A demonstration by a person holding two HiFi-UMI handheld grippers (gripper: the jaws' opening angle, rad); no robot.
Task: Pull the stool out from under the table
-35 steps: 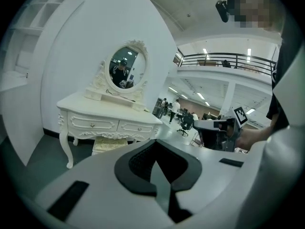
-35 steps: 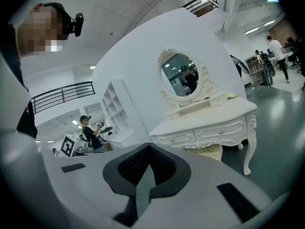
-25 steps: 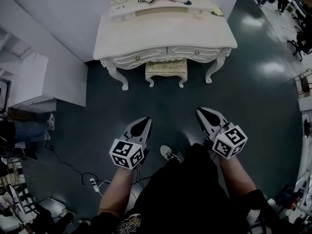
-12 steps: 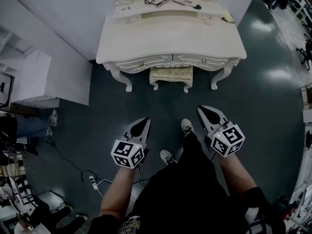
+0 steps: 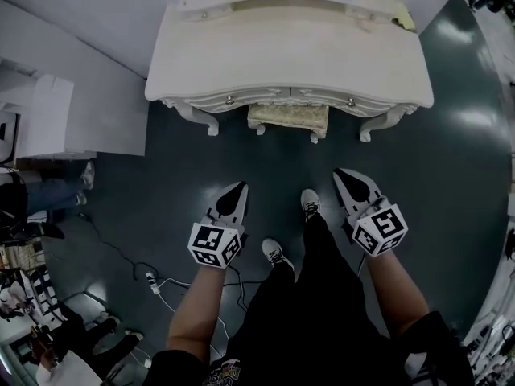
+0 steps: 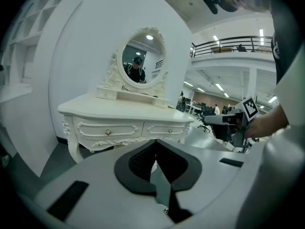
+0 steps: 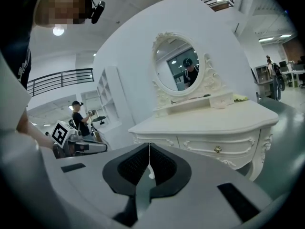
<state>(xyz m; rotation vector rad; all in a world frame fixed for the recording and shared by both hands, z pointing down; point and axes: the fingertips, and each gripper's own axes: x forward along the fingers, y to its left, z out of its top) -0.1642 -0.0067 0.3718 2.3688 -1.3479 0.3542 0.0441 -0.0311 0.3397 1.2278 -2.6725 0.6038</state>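
On left gripper [image 5: 239, 187] cube [image 5: 214, 245], square markers

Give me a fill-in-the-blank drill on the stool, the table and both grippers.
The stool sits ___ the white table.
The left gripper and the right gripper both have their jaws ___.
The table's front carries ___ drawer knobs.
Missing words: under; shut; two.

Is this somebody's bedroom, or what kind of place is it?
Probably not a real bedroom: more likely a big hall with a mock-up corner. The dressing table and mirror stand against a bare wall, but a balcony railing shows behind, and a power strip lies on the floor.
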